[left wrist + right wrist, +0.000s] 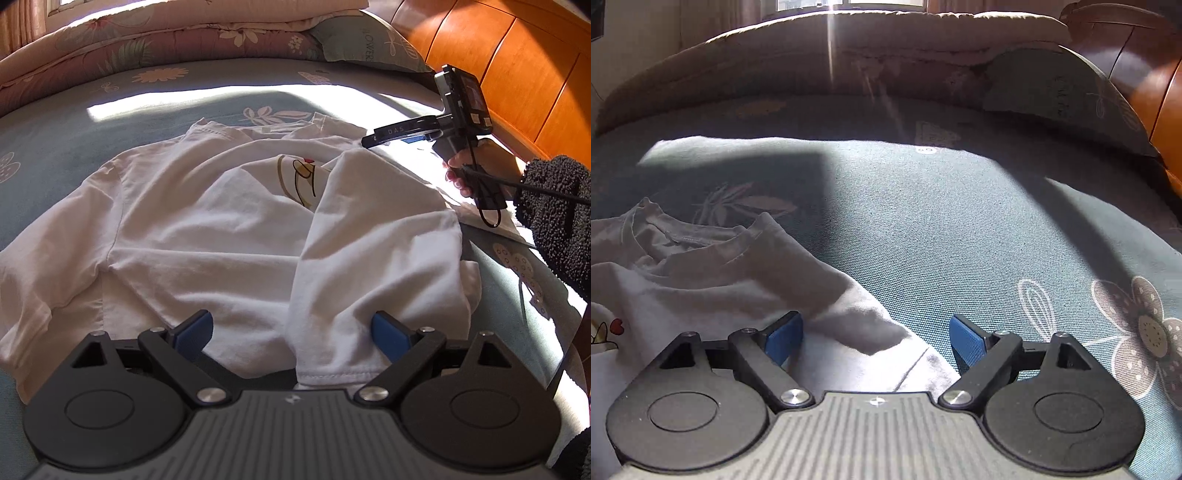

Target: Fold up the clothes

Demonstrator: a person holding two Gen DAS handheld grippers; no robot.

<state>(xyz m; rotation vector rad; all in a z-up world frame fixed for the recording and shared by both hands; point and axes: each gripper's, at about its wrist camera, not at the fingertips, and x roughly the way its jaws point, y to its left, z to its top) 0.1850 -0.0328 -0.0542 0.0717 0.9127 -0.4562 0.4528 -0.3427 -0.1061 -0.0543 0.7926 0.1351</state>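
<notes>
- Strong daylight from a window (849, 3) at the far side; vertical flare streak below it in the right wrist view.
- Overexposed band across the bed (221, 99); white shirt (207, 229) nearly blown out along its right edge.
- Hard-edged dark shadows across the sheet in the right wrist view.
- Fisheye bending at borders; corners vignetted black.

We have open bedsheet (923, 206) ahead of the right gripper (875, 341), bare past the white T-shirt (207, 229). Far off, the folded quilt (155, 40) and pillow (369, 44) wall the bed's end. The wooden headboard (517, 74) closes the right side, just beyond the person's hand (461, 173).
</notes>
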